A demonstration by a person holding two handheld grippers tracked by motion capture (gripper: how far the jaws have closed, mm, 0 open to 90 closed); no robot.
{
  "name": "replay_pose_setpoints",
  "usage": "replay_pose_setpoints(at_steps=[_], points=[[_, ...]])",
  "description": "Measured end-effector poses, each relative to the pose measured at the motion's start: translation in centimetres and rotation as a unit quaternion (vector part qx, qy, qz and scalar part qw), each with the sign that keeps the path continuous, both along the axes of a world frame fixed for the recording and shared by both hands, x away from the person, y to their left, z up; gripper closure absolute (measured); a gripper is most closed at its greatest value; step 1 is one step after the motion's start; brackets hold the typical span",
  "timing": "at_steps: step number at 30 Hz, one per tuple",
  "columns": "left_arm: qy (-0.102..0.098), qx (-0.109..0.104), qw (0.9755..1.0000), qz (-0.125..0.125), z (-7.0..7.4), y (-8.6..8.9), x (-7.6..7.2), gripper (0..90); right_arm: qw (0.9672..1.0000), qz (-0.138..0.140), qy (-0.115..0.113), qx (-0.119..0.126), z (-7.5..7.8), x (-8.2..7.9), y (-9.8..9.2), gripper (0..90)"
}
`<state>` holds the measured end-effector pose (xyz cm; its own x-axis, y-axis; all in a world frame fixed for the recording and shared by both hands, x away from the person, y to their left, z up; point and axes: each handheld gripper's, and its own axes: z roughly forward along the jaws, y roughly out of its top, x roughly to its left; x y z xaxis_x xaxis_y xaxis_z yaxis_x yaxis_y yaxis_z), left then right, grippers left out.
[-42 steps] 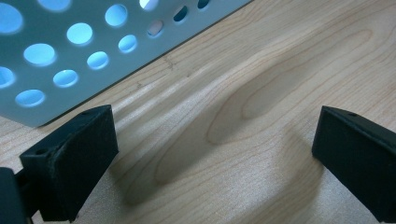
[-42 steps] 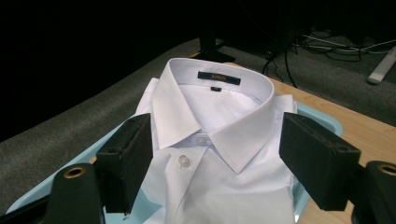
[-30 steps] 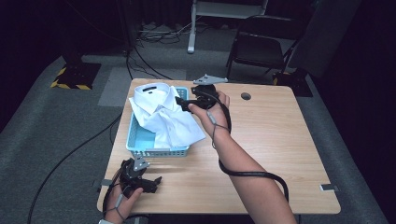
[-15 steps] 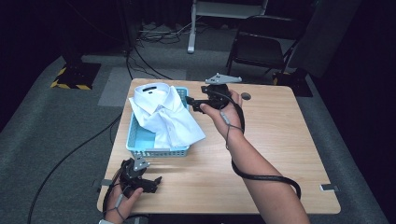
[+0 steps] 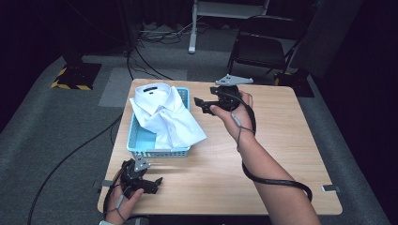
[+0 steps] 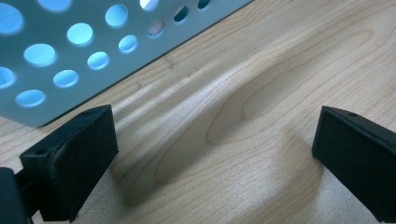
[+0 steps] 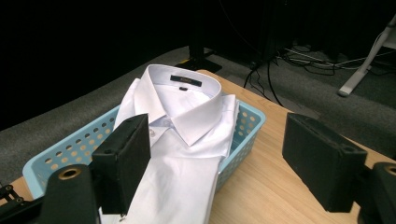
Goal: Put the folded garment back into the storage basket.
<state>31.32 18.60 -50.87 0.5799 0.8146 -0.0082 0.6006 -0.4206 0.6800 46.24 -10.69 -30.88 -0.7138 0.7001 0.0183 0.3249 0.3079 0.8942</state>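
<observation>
A folded white shirt is lying across a light blue perforated basket at the left part of the wooden table, its collar toward the far end and its lower fold hanging over the basket's right rim onto the tabletop. The right tongs are hovering just beside the shirt on its right, above the table, with the jaws standing wide and nothing between them; in the right gripper view the shirt is sitting beyond the open jaws, untouched. The left tongs are resting low near the table's front left corner, just in front of the basket, jaws also spread wide and empty, with the basket's holed wall showing close ahead in the left gripper view. Judging from this, the shirt is already sitting in the basket and nothing is gripping it, so the placing looks done, though the garment is lying loosely rather than fully tucked inside; what is probably remaining is tidying the overhanging fold.
</observation>
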Motion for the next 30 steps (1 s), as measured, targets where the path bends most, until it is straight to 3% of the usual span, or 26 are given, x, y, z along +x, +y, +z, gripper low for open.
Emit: replay_pose_setpoints(at_steps=[3, 30], points=[[0.000, 0.001, 1.0000, -0.001, 0.0, 0.0, 0.0, 0.2, 0.9999, 0.001, -0.007, -0.011, 0.1, -0.2, -0.4, 22.9], [0.000, 0.001, 1.0000, 0.000, 0.0, 0.0, 0.0, 0.2, 0.9994, -0.032, -0.012, -0.010, 0.8, -1.0, -6.9, 22.3]])
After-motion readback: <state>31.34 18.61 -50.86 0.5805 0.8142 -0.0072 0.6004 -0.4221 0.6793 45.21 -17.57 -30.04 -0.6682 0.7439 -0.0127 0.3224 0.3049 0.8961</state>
